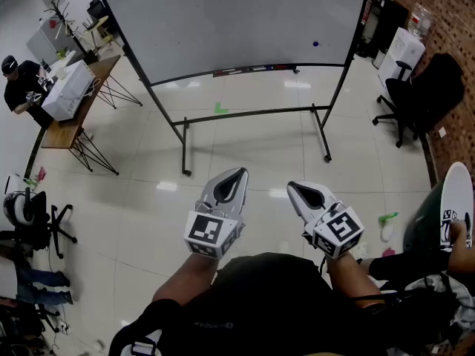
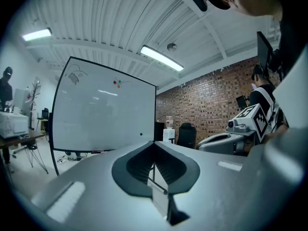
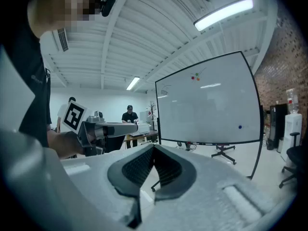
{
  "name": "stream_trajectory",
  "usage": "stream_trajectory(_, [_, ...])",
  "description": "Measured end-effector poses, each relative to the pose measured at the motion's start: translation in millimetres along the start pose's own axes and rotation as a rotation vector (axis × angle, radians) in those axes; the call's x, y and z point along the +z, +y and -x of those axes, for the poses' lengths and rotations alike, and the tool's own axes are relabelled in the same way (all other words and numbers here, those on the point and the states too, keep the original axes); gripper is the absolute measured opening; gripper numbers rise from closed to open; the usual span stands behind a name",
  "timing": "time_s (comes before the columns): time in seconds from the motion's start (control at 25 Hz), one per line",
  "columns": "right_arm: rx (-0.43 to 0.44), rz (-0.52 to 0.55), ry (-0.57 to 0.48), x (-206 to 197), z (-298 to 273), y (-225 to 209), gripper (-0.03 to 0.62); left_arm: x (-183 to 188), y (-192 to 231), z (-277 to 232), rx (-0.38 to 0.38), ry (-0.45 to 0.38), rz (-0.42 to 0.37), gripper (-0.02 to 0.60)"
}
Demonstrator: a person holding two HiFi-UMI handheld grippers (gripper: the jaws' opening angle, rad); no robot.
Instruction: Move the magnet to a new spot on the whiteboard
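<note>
Okay, left edge first: a desk (image 1: 70,128) carries a white box (image 1: 65,91). Its lid is shut, so the contents are not visible.

The left gripper (image 1: 240,173) is held level at waist height and aims at the whiteboard (image 1: 237,21). Its jaws are closed tip to tip with nothing between them. That probably suits a carry pose, since there is nothing to grab yet.

The whiteboard stands on a wheeled frame, well apart from both grippers, so neither can reach it from here. A small green scrap (image 1: 221,109) lies on the floor under it. The ledge (image 1: 252,70) along the board's bottom edge holds some thin red and dark items, probably markers, but they are too small to tell. Red and green spots (image 2: 117,82) sit near the top of the board; whether they are ink or magnets cannot be told.

The magnet (image 1: 315,44) is a small blue dot, low on the right part of the board and stuck flat to the surface. Nothing touches it.

The right gripper (image 1: 291,186) tips slightly downward and also faces the board. Its jaws are pressed together and empty. Because the magnet lies on the right side, this gripper looks like the likelier one to take it. Judgement: the task has not started. The person has to step closer, and the jaws must open before they can close on the dot.

At the far right, a black chair (image 1: 423,95) stands by the brick wall (image 1: 445,13).
</note>
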State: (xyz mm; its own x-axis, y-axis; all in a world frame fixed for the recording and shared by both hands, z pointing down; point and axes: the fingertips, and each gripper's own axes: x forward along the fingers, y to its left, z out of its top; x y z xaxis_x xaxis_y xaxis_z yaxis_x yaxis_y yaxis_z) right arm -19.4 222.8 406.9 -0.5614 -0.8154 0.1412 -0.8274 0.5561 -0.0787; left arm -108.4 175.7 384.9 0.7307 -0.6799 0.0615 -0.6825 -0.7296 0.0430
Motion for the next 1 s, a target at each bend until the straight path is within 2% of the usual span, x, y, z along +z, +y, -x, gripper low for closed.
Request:
stream_trajectory(0.28, [0.013, 0.002, 0.011, 0, 6, -15, 0.003, 10, -8, -13, 0.013, -0.005, 0.006, 0.017])
stream_trajectory(0.44, [0.023, 0.014, 0.015, 0, 13, -29, 0.003, 4, -17, -24, 0.019, -0.004, 0.001, 0.017])
stream_trajectory(0.64, [0.032, 0.032, 0.007, 3, 23, -56, 0.003, 10, -34, -48, 0.018, -0.027, -0.008, 0.017])
stream_trajectory(1.0, [0.079, 0.017, 0.0, 6, 32, -110, 0.003, 13, -50, -94, 0.077, -0.012, -0.019, 0.017])
